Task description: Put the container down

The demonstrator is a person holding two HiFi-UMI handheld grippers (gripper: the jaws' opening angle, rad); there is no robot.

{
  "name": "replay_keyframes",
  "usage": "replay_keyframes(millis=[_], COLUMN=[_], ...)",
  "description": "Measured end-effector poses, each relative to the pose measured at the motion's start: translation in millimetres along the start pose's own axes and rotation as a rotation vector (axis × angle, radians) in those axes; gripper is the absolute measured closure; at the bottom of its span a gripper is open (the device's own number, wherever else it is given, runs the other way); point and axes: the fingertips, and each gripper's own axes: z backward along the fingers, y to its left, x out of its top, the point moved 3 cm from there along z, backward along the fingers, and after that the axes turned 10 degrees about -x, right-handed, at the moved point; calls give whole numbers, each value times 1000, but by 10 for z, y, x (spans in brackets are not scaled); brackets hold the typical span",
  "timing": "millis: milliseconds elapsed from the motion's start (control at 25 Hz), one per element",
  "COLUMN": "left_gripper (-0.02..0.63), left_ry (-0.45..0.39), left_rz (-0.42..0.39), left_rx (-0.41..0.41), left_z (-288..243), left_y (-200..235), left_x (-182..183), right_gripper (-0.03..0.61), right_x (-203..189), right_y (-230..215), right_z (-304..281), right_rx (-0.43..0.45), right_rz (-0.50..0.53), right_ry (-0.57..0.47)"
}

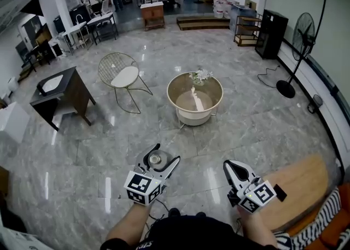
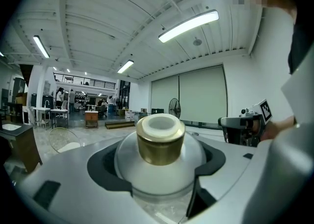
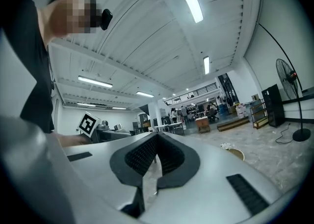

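Not done. Left gripper [image 1: 165,155] jaws are spread wide and clamped on the container [image 2: 160,159], held in the air over the floor. Right gripper [image 1: 228,166] jaws are together, empty. Around: dark side table [image 1: 63,93], wire chair [image 1: 121,75], round tub [image 1: 195,113], wooden top [image 1: 298,186] nearest. Nothing blocks it.

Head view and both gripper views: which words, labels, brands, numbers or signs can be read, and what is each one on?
No readable text in any view.
left hand-held gripper and right hand-held gripper: their cubes carry black-and-white square patterns only, no letters or digits.
container, held in the left hand-held gripper: no label shows.
shelves at the far wall: too small to read.
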Motion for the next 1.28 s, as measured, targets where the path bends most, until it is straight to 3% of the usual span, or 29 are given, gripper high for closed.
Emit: replay_keyframes(millis=[480, 680, 920, 1280], left_gripper=[267, 267, 267, 267], left_ry=[11, 8, 2, 6], left_rz=[34, 30, 26, 42], left_rx=[13, 9, 5, -18], left_z=[-359, -563, -855, -1533], left_y=[-575, -572, -254, 725], left_x=[20, -1, -25, 101], right_gripper=[563, 563, 563, 563], right_x=[227, 171, 114, 171], right_y=[-510, -725, -951, -1454], right_z=[586, 575, 273, -824], right_rx=[3, -8, -24, -36], right_rz=[-32, -50, -64, -83], right_ry=[-48, -55, -47, -10])
